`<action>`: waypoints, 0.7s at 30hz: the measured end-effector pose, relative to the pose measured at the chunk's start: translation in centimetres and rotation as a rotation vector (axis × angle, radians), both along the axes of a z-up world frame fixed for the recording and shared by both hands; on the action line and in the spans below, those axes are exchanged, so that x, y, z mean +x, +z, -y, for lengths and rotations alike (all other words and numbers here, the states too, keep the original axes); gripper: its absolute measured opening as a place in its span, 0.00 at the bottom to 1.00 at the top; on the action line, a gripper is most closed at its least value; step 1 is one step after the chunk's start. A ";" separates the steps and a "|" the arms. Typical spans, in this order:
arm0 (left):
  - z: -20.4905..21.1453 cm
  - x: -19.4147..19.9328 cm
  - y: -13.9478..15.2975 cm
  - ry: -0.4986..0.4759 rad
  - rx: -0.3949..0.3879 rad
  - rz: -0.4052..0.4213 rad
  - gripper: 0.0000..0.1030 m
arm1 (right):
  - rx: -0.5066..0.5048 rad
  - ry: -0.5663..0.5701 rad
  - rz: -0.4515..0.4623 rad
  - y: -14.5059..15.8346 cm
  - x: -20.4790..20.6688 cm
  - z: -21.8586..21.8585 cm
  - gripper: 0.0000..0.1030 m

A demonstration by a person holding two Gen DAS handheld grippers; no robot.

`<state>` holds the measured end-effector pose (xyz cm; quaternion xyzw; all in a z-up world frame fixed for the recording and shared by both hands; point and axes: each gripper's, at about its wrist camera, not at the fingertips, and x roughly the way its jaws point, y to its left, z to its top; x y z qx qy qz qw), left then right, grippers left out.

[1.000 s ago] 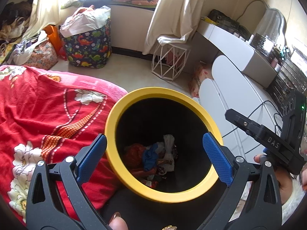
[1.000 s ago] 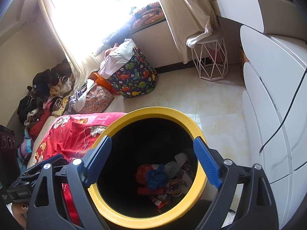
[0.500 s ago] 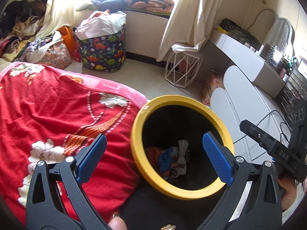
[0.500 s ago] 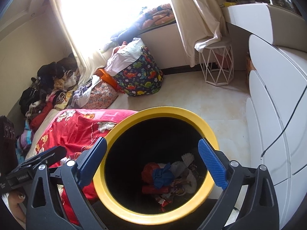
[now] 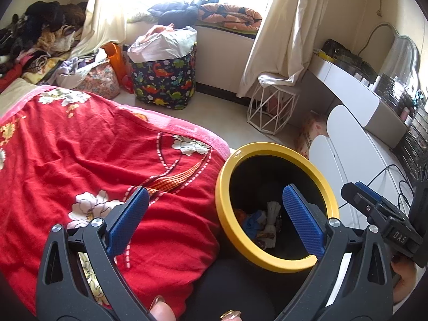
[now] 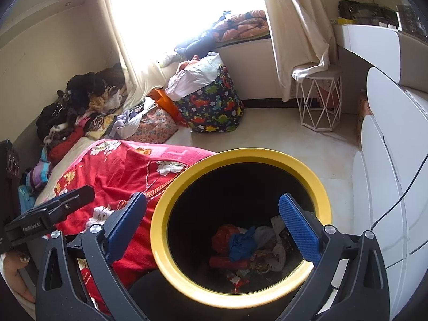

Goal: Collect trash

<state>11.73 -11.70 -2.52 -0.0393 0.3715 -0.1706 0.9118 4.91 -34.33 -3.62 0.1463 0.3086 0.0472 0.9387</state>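
My left claw [image 5: 215, 223] is spread wide with nothing between its blue pads; it hangs over the edge of the red blanket [image 5: 93, 165] and the yellow-rimmed bin [image 5: 270, 260]; my right claw [image 6: 212, 227] is likewise released and empty, sitting above the bin [image 6: 187, 281] mouth

Hidden or unclear: the bin's black outer wall is mostly cut off by my own claw frames in both views; the trash [image 6: 248, 251] at the bottom is in deep shadow; I can pick out a red wad, a blue crumpled piece, white paper and wrappers, but not what each item is; from the left view the trash [image 5: 263, 226] is half covered by the near rim and my right-hand pad

View differences: the right view looks nearly straight down the bin and shows far more of its contents; the left view shows the bin touching the blanket's edge, and the other claw's body at far right; the right view shows the dinosaur-print bag [image 6: 214, 107] and wire stool [image 6: 319, 101] on the floor beyond
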 end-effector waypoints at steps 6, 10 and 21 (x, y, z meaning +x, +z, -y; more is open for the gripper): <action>-1.3 -0.6 0.0 0.035 0.014 0.018 0.89 | -0.019 0.023 0.009 0.0 -0.3 -1.1 0.94; -2.2 -1.1 0.1 0.061 0.019 0.032 0.89 | -0.034 0.037 0.033 0.2 -0.9 -1.7 0.94; -4.1 -3.8 1.6 0.109 0.009 0.140 0.89 | -0.109 0.044 0.149 0.7 -3.2 -3.8 0.94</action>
